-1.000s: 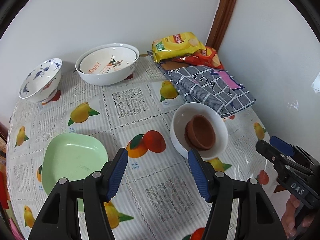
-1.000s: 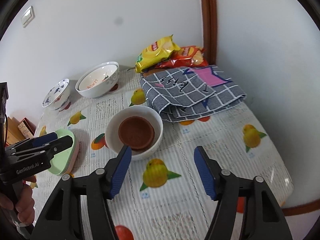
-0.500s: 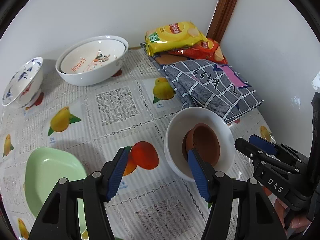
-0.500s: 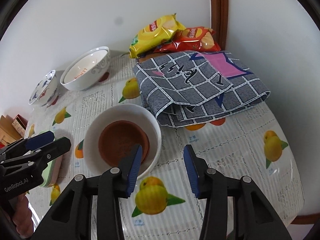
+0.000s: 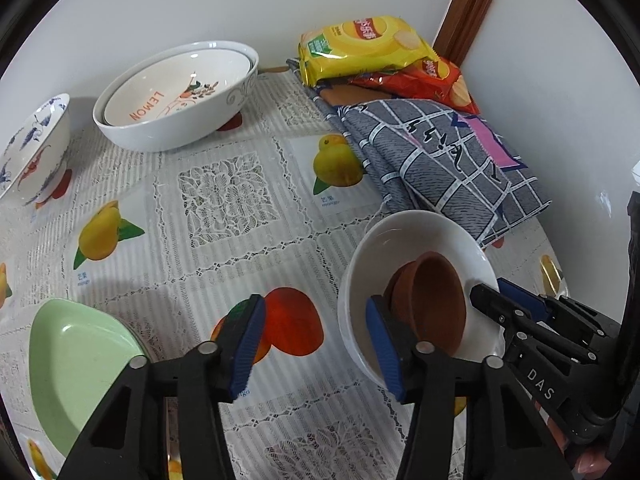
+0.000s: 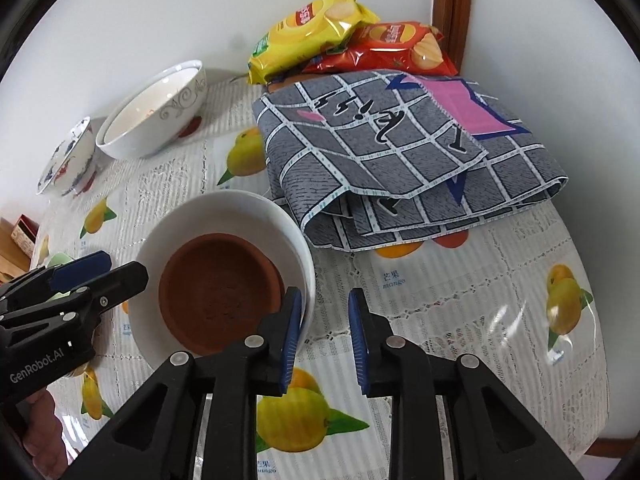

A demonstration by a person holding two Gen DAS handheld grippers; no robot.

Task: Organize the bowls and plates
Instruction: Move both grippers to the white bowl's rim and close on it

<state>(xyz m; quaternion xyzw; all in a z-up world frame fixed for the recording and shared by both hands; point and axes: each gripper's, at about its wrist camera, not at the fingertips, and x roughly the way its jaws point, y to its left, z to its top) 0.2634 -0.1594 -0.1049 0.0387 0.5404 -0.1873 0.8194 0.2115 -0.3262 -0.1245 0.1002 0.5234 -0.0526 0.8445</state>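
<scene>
Bowls, five: two nested white ones, outer (image 5: 168,136) and inner "LEMON" (image 5: 176,96); one blue-patterned (image 5: 32,148); one plain white (image 6: 224,220) holding one brown (image 6: 220,292). Green plate (image 5: 76,360), one. Snack bags, two: yellow (image 6: 312,28), red (image 6: 392,46). Folded checked cloth (image 6: 400,152), one.

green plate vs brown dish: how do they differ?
The green plate is pale green with rounded corners; the brown dish is round and terracotta. The green plate sits directly on the tablecloth; the brown dish sits tilted inside a white bowl. Both are empty.

Both tools closing — left tool (image 5: 316,344), right tool (image 6: 325,336).
</scene>
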